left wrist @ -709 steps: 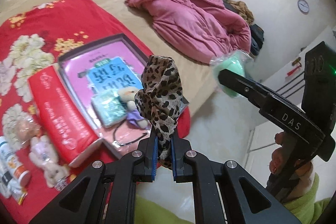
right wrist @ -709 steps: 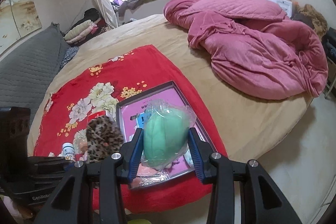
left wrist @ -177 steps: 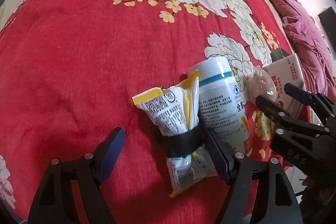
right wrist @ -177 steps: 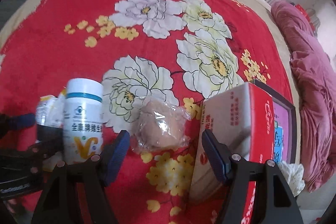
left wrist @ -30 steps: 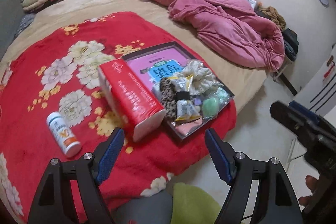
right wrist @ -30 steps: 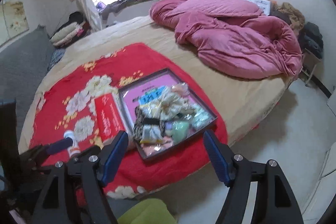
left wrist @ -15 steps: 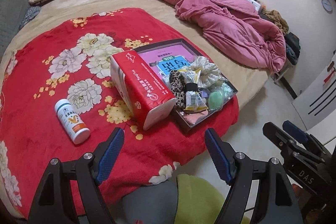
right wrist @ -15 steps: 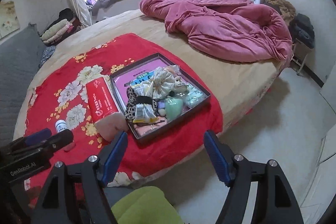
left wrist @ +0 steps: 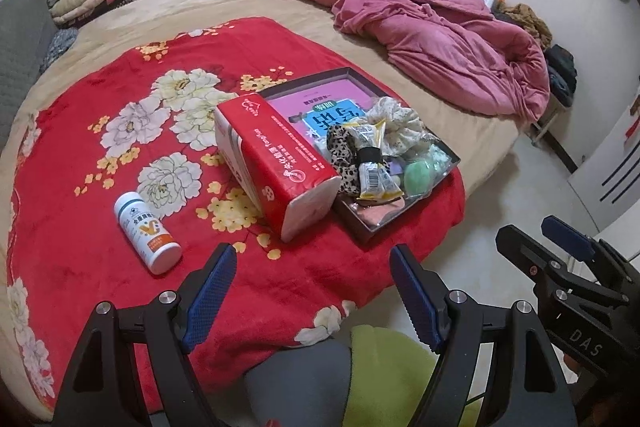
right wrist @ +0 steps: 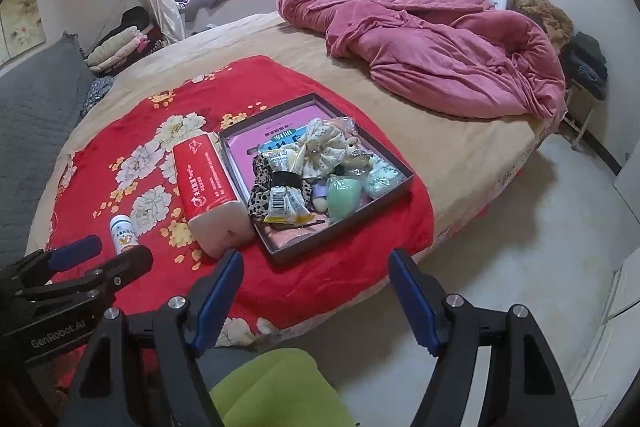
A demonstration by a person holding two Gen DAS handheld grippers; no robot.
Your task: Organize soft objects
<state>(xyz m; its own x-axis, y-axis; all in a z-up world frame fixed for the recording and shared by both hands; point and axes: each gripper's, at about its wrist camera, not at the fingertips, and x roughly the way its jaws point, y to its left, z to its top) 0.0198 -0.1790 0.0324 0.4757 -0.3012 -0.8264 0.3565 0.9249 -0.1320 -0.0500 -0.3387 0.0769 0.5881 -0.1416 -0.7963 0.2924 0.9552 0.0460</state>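
left tool (left wrist: pixel 312 291): wide, nothing between the blue pads, held off the bed edge; also seen at 9 o'clock in the right wrist view
right tool (right wrist: pixel 316 297): wide, empty, held over the floor off the bed's near edge; seen at 4 o'clock in the left wrist view
tray (right wrist: pixel 404 183): dark, shallow, on the red blanket (left wrist: pixel 80 155) near the bed's near edge; pink printed sheet on its floor
soft things: piled in the tray's near half
leopard scrunchie (right wrist: pixel 260 199): tray's left side, next to the box
snack packs (right wrist: pixel 286 205): bundled with a black band, lying on top of the leopard scrunchie
floral scrunchie (right wrist: pixel 324 143): mid tray, at 12 o'clock from the packs
green sponge (right wrist: pixel 344 197): in clear wrap, at 3 o'clock from the packs
mint bag (right wrist: pixel 382 179): tray's right corner, at 3 o'clock from the sponge
plush toy (right wrist: pixel 356 157): small, pale, between floral scrunchie and mint bag
box (left wrist: pixel 276 163): red tissue pack, on the blanket, long side against the tray's left wall
bottle (left wrist: pixel 146 233): white, orange label, lying flat on the blanket, at 9 o'clock from the box, apart from it
quilt (right wrist: pixel 432 43): pink, heaped at the bed's far side
person: green sleeve and grey trouser knee at 6 o'clock in both views
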